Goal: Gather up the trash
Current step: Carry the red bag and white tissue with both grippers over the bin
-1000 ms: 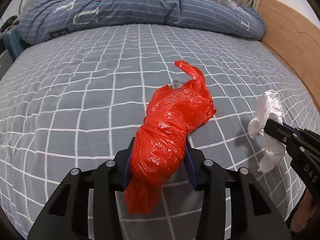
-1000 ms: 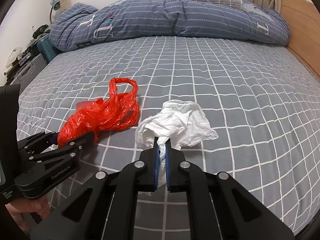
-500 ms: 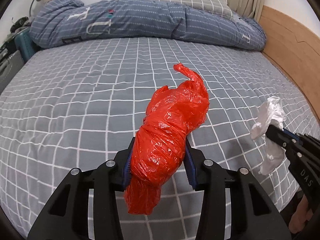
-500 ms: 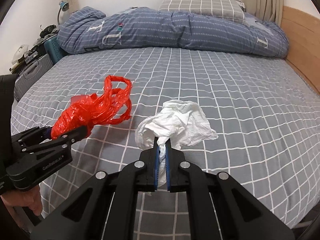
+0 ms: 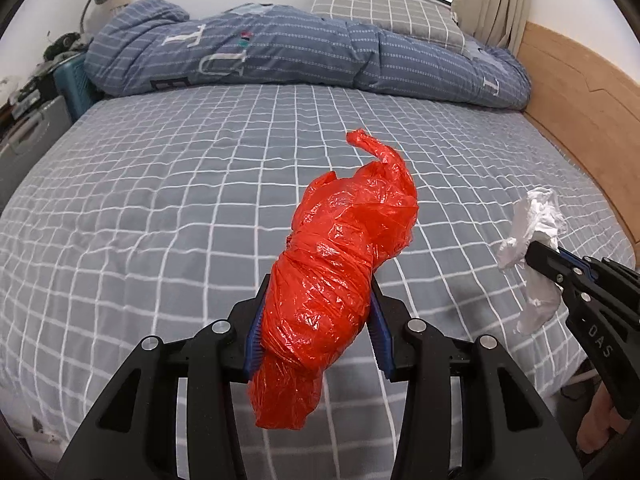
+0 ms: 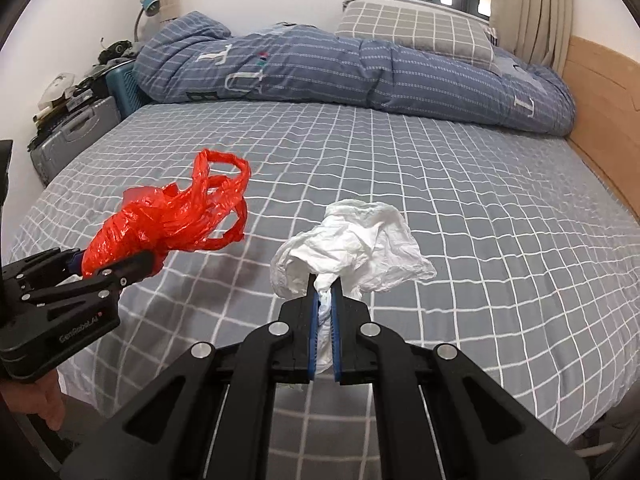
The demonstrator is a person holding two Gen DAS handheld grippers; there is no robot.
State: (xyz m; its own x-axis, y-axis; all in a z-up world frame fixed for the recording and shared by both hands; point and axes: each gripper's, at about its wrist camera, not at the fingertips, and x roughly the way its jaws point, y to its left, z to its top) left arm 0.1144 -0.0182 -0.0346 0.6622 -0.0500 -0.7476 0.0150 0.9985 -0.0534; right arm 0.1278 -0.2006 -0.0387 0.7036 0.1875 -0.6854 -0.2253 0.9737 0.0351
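My left tongs [image 5: 318, 320] grip a crumpled red plastic bag [image 5: 340, 264], held in the air above the near edge of the bed [image 5: 160, 184]. My right tongs [image 6: 325, 300] are pinched tight on a wad of white tissue [image 6: 352, 248], also off the checked sheet.

Each gripper is a matte black linkage frame with triangular cut-outs and round silver pivot screws. The left gripper [image 5: 318, 322] carries ribbed blue pads [image 5: 253, 342] on its finger inner faces; white lettering marks its side. The right gripper [image 6: 325, 322] has matching blue pads [image 6: 313, 338] and white lettering on its side.
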